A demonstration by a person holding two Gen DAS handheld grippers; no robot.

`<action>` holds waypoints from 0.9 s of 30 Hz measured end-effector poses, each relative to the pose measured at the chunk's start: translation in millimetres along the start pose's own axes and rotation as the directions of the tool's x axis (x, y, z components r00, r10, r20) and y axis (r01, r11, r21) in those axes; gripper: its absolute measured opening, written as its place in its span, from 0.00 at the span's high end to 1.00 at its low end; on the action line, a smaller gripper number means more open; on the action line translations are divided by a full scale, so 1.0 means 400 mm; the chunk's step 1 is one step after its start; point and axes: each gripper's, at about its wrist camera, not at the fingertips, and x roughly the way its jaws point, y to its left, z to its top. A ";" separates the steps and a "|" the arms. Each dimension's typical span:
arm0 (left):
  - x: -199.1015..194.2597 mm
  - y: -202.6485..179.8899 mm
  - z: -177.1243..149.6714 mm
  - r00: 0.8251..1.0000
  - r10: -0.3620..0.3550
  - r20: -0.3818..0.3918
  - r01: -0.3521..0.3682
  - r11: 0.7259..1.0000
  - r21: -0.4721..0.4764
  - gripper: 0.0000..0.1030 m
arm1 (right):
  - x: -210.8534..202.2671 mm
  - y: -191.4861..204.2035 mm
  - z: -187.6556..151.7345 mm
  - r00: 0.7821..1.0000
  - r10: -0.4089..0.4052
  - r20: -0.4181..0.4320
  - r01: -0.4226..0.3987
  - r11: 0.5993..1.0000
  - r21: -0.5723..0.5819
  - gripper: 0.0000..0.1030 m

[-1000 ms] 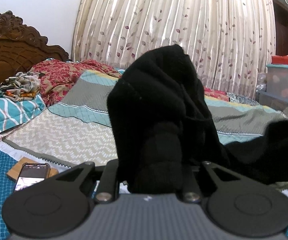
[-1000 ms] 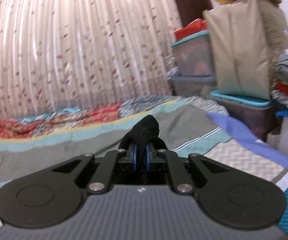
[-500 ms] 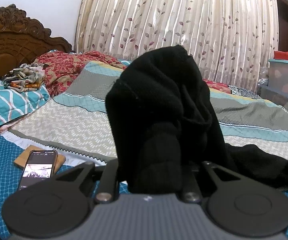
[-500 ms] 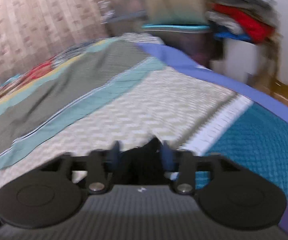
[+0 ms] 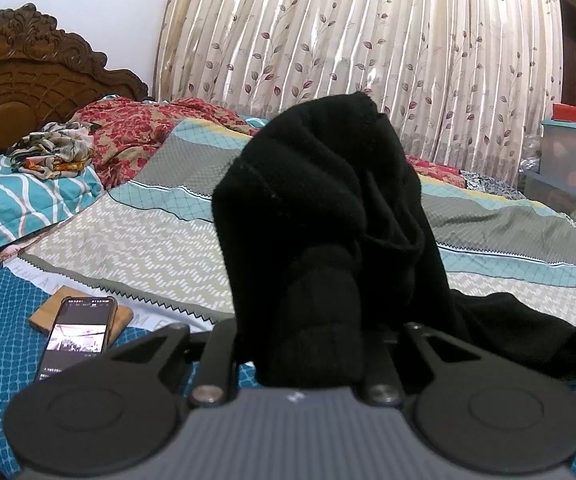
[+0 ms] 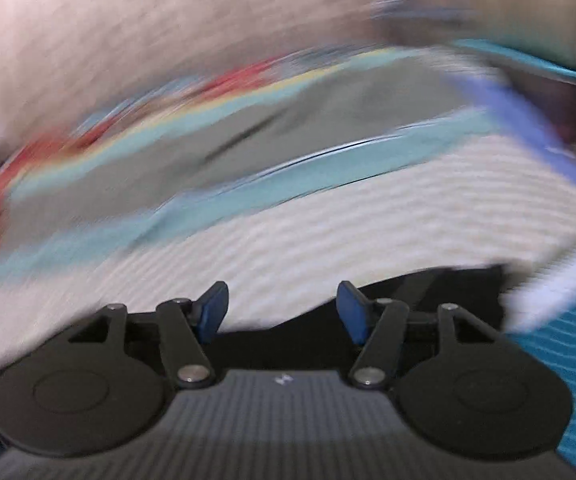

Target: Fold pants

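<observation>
The bunched black fabric pants point(image 5: 320, 216) rise from the left hand-held gripper point(image 5: 308, 344), trailing right across the bed point(image 5: 136, 248). A black smartphone point(image 5: 78, 326) lies on a flat wooden block point(image 5: 46, 310), left of them. The carved wooden headboard point(image 5: 28, 80) stands far behind.

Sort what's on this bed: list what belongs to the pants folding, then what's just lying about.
Part of the job:
- black pants, bunched in the left tongs, the rest trailing on the bedspread
- right tongs, open over the pants

Lying about:
- phone on a wooden block
- crumpled patterned cloth on the teal pillow
- storage bins
</observation>
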 end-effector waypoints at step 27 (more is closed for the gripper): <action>0.107 -0.134 0.306 0.918 -0.139 0.371 0.099 0.987 0.126 0.81 | -0.072 0.054 0.399 0.863 -0.110 0.494 0.234 0.952 -0.198 0.93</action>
